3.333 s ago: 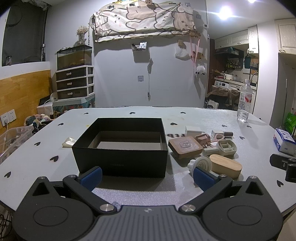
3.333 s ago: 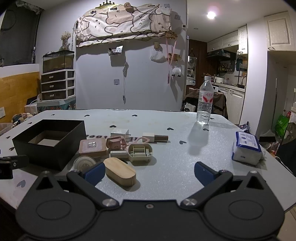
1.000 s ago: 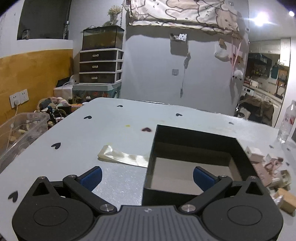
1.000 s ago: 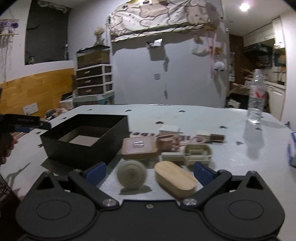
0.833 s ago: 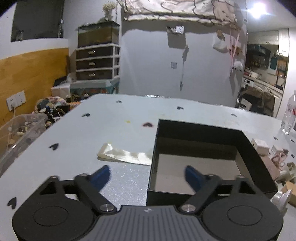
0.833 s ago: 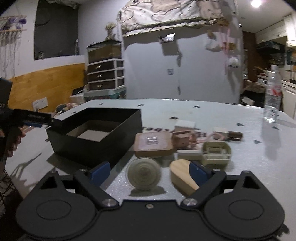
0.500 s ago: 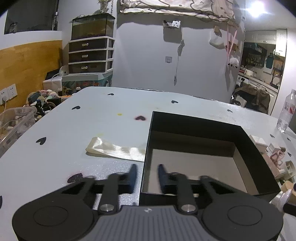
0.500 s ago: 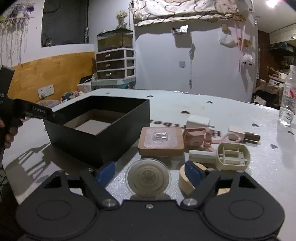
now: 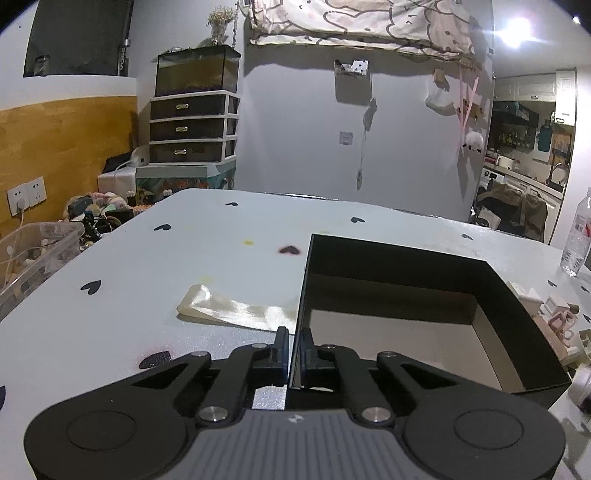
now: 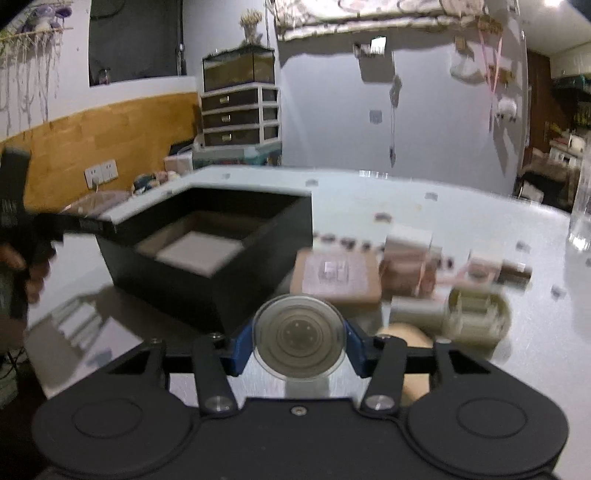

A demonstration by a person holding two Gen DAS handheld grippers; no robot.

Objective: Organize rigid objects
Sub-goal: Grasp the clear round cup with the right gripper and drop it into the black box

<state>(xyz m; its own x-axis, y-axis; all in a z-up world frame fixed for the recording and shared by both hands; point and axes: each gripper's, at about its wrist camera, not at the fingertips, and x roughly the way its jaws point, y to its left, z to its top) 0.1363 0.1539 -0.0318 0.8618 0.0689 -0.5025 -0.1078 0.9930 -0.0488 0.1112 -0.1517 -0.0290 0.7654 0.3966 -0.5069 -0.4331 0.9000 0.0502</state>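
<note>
Black box [image 9: 509,295] open-topped on the table [image 9: 184,258]; only its pale floor shows inside. Left gripper [image 9: 291,347] clamped on the box's near-left wall, 1 finger on each side. Round disc [image 10: 300,336] upright between the right gripper [image 10: 300,341] pads, jaws closing, just beside the box; contact unclear through blur.

From my remote station I see a white table [image 9: 221,258] printed with small black hearts. A folded cream ribbon [image 9: 236,310] lies on it at 9 o'clock of centre in the left wrist view. A clear water bottle [image 9: 578,236] stands at 3 o'clock near the table edge. Off the table at 9 o'clock sits a clear plastic bin [image 9: 37,251]. At 11 o'clock a drawer unit [image 9: 192,127] carries a glass tank [image 9: 197,75]. A patterned cloth [image 9: 369,22] hangs at 12 o'clock.
</note>
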